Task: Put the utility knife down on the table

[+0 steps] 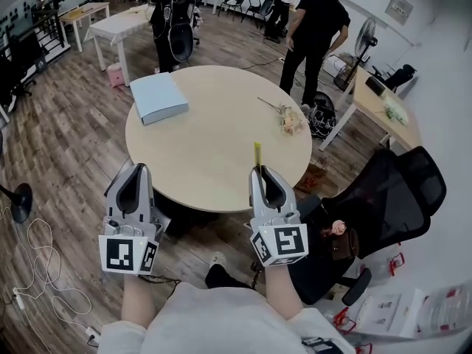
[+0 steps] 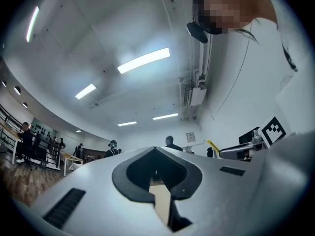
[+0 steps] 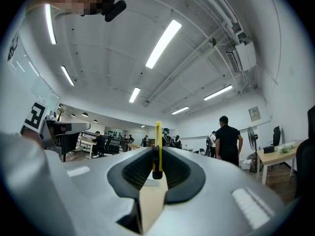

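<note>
A slim yellow utility knife (image 1: 257,155) stands up out of my right gripper (image 1: 267,179), which is shut on its lower end. It hangs above the near edge of the round beige table (image 1: 214,131), not touching it. In the right gripper view the knife (image 3: 157,146) sits upright between the dark pads (image 3: 140,168). My left gripper (image 1: 135,183) hovers at the table's near left edge, jaws together with nothing between them. In the left gripper view only a thin slit shows between its jaws (image 2: 156,173), and the knife (image 2: 212,145) shows off to the right.
A pale blue box (image 1: 157,96) lies on the table's far left, and a flower stem (image 1: 286,116) lies at its right. A black office chair (image 1: 391,198) stands close on the right. People (image 1: 313,28), desks and a fan (image 1: 363,39) are beyond. Cables (image 1: 37,264) lie on the floor at left.
</note>
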